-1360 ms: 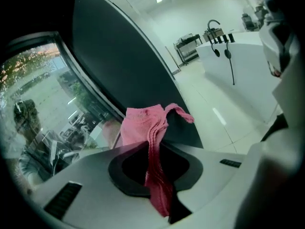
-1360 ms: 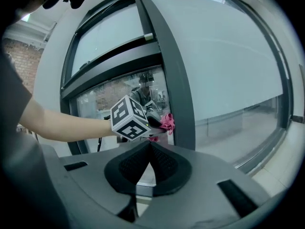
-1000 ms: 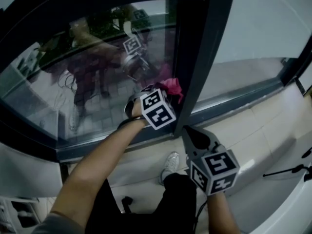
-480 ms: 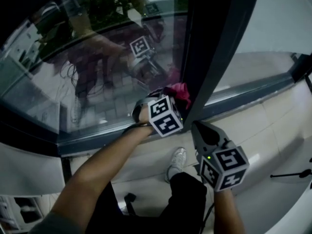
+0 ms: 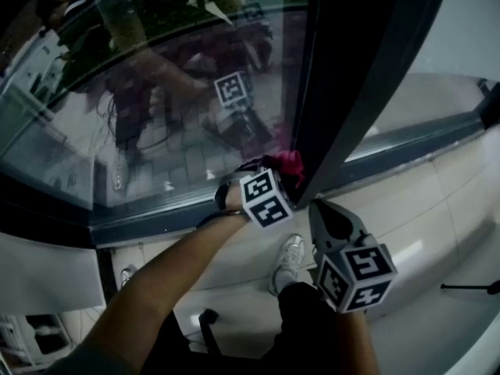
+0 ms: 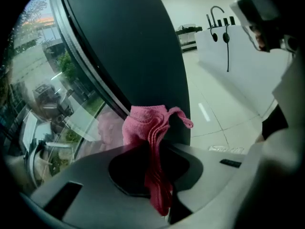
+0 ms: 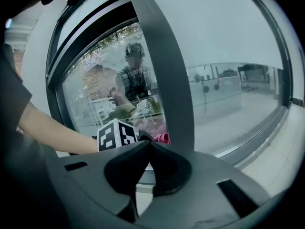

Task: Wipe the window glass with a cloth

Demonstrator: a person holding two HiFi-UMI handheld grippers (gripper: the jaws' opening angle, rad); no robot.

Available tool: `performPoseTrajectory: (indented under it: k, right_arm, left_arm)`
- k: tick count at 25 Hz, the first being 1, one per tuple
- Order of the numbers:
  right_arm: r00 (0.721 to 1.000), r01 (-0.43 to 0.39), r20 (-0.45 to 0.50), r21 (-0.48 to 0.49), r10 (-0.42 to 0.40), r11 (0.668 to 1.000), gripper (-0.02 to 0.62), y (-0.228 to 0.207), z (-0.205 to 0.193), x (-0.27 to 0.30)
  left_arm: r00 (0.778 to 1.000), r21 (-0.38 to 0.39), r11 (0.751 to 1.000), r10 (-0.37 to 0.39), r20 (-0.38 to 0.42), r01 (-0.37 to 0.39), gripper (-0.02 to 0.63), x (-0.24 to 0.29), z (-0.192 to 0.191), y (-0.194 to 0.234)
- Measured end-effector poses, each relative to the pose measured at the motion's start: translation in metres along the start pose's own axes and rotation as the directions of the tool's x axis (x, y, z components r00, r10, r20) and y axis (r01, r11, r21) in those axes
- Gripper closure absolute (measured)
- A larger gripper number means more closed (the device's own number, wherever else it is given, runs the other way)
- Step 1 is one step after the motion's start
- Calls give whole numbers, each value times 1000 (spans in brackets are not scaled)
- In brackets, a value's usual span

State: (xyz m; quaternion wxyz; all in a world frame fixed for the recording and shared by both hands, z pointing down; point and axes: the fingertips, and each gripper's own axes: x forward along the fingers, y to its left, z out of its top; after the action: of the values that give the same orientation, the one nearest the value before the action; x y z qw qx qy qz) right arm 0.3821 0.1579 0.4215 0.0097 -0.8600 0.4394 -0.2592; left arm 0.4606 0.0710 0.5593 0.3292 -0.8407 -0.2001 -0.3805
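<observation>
The cloth [image 6: 145, 128] is seen in a bright raspberry pink. The left tongs [image 6: 151, 149] and right tongs [image 7: 148, 143] are done in matte grey, and the left cube [image 5: 266, 198] and right cube [image 5: 357, 274] are covered in black-and-white square patterns. The window frame [image 5: 344, 76] is painted near-black. The floor [image 5: 422, 209] is tiled pale cream, and a white shoe [image 5: 291, 258] is worn.

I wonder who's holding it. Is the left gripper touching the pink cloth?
Touching. The left gripper view shows the left gripper with jaws shut on the pink cloth, which bunches up beyond them.
</observation>
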Motion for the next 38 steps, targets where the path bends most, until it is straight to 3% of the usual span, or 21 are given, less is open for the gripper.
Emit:
performPoseTrajectory:
  k: [7, 17, 23, 33, 38]
  right_arm:
    - [1000, 21, 5, 69, -21, 997, 595, -11, -15, 19]
    - [993, 116, 1, 170, -118, 979, 595, -45, -33, 26]
    - [993, 112, 28, 167, -118, 980, 595, -47, -36, 24]
    - [993, 117, 10, 171, -121, 978, 595, -41, -58, 23]
    - [995, 102, -11, 152, -101, 983, 595, -32, -59, 31]
  left_arm:
    - [999, -16, 999, -28, -22, 28, 560, 33, -14, -19]
    - [998, -12, 998, -59, -36, 59, 560, 64, -29, -35]
    - [995, -27, 996, -81, -62, 80, 560, 90, -51, -54]
    - [991, -170, 983, -90, -99, 72, 560, 124, -79, -75]
    - [994, -239, 969, -83, -65, 66, 560, 129, -78, -69]
